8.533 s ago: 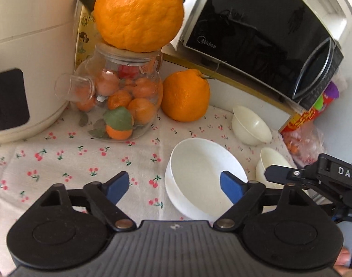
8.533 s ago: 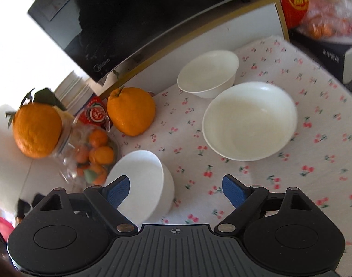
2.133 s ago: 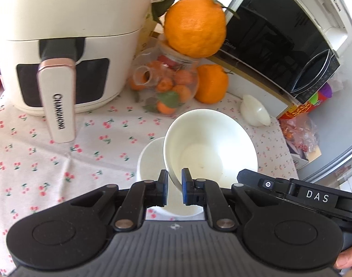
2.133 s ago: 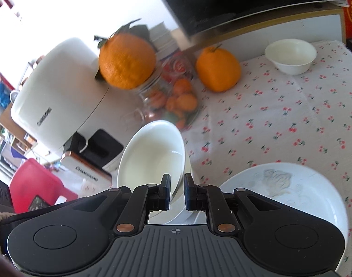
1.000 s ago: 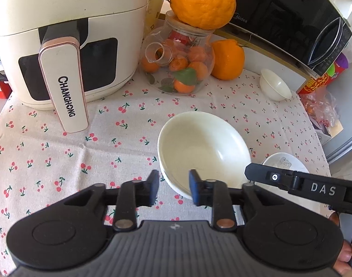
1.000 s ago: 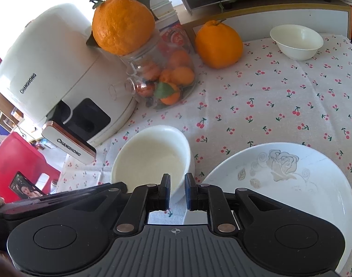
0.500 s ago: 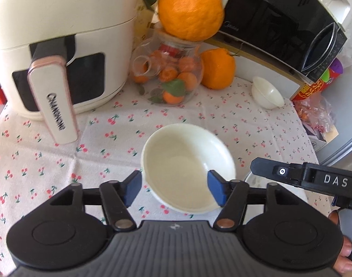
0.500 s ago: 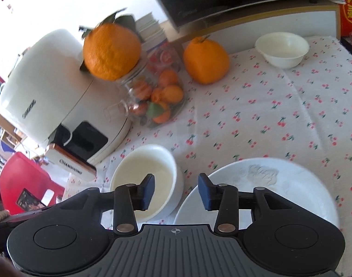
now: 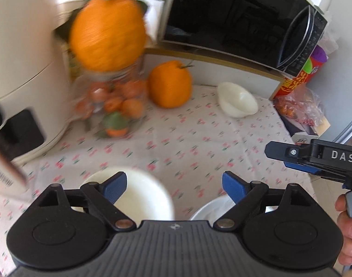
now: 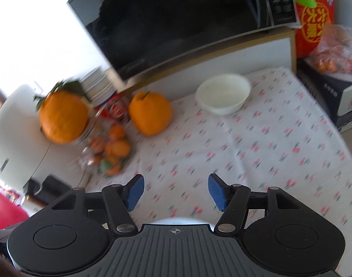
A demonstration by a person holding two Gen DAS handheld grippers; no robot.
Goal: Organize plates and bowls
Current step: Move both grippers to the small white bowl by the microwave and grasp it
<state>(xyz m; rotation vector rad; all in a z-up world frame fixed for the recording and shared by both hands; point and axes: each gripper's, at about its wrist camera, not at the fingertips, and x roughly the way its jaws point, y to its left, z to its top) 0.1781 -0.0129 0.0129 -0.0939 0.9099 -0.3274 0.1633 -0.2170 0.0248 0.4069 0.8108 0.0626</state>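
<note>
At the far left stands a smooth cream air fryer (image 9: 21,53) with a dark handle recess. Beside it a clear glass jar (image 9: 111,106) holds small glossy tangerines, and a large pebbly orange citrus (image 9: 107,33) sits on its mouth. A second big citrus (image 9: 169,83) rests on the cherry-print tablecloth (image 9: 187,138), below the glossy black microwave (image 9: 240,20).

The left gripper (image 9: 173,184) has its blue-padded jaws opening, with nothing between them. The stacked white bowls (image 9: 143,196), smooth and round, sit just under its left pad, free of it. A white plate (image 9: 212,207) peeks out beside them. A small white bowl (image 9: 237,102) stands well apart at the back, near a crinkled plastic bag (image 9: 300,106).

The right gripper (image 10: 176,191) is likewise opening over bare cloth, gripping nothing.
</note>
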